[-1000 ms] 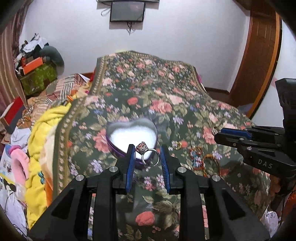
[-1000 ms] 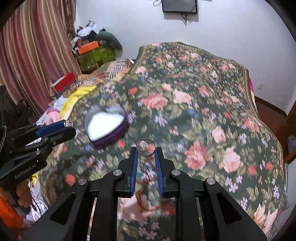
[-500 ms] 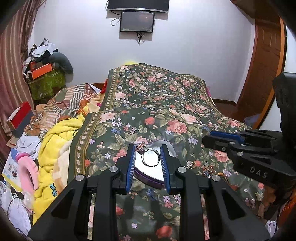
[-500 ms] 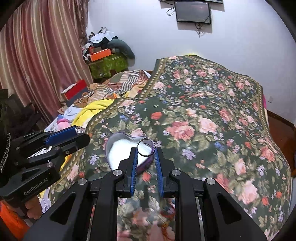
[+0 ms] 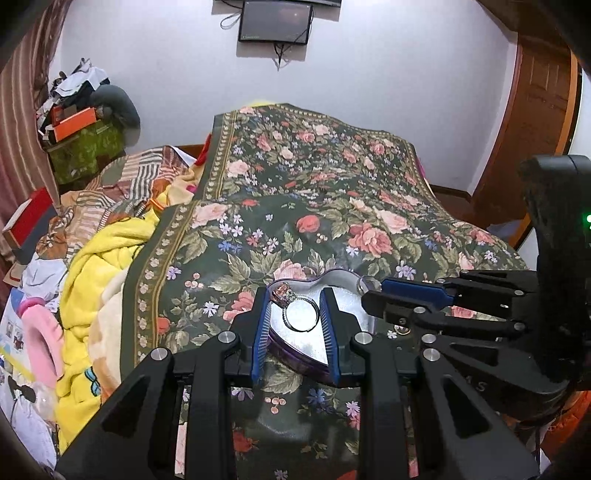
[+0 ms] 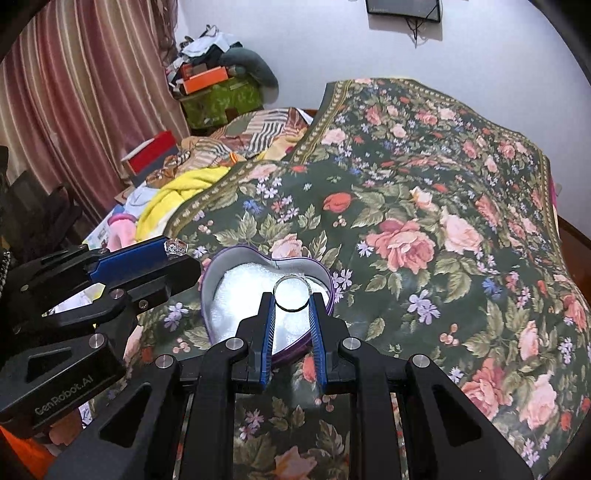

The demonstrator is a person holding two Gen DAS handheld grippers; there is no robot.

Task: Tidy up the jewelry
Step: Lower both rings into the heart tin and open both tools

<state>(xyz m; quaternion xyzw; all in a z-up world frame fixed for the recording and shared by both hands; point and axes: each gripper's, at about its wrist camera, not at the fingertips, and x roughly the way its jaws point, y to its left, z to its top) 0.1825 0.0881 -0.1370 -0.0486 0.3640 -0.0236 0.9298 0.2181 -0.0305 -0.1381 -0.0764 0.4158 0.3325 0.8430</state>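
The left claw (image 5: 295, 314) pinches a silver ring with a pink stone (image 5: 298, 309) between its blue-lined fingers (image 5: 260, 325); the stone sits at the 10 o'clock edge of the band. The right claw (image 6: 291, 301) pinches a plain ring (image 6: 291, 294) at its fingertips, the band standing upright and facing the camera. Both claws hover over a heart-shaped tin (image 6: 221, 266) that rests on the bed's floral blanket (image 6: 424, 221). The tin has a purple wall and a white padded lining (image 6: 240, 291). In the right wrist view, the tin lies directly under the plain ring, and the left claw enters from 9 o'clock with its stone visible at the fingertip, just beside the tin's rim. In the left wrist view, the tin (image 5: 343, 280) lies under the stone ring, and the right claw (image 5: 369, 291) enters from 3 o'clock, its tip over the tin's right lobe. Neither ring touches the lining as far as the views show. A small gold ring (image 5: 403, 331) lies on the blanket near the tin, partly hidden below the right claw. A yellow blanket (image 5: 96, 280) is bunched at 9 o'clock in the left wrist view, at the bed's edge. A wall-mounted screen (image 5: 275, 22) hangs at 12 o'clock.
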